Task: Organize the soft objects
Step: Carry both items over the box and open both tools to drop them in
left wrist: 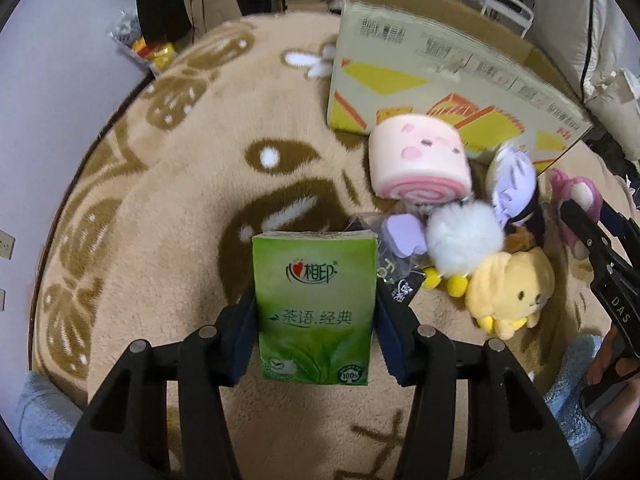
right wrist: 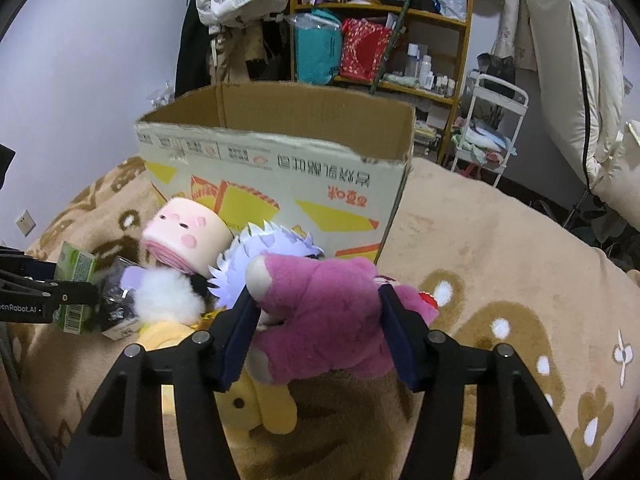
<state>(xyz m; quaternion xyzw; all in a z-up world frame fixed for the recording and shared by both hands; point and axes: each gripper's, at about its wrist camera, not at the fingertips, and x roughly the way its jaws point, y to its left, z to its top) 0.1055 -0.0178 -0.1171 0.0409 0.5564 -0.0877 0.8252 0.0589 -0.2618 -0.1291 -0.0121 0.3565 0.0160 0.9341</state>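
While the left gripper (left wrist: 316,312) pinches a light, squashy green plastic tissue pack (left wrist: 314,304) by its sides, the right gripper (right wrist: 316,328) squeezes a soft pink plush bear (right wrist: 320,316) mid-body.

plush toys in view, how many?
5: pink bear in right gripper; swiss-roll, spiky-haired doll, white pompom, yellow plush on blanket. More may be hidden.

Green tissue pack (left wrist: 316,308), upright, clamped in left hand-held gripper (left wrist: 316,320); pink plush bear (right wrist: 320,320), lying sideways, clamped in right hand-held gripper (right wrist: 320,332).
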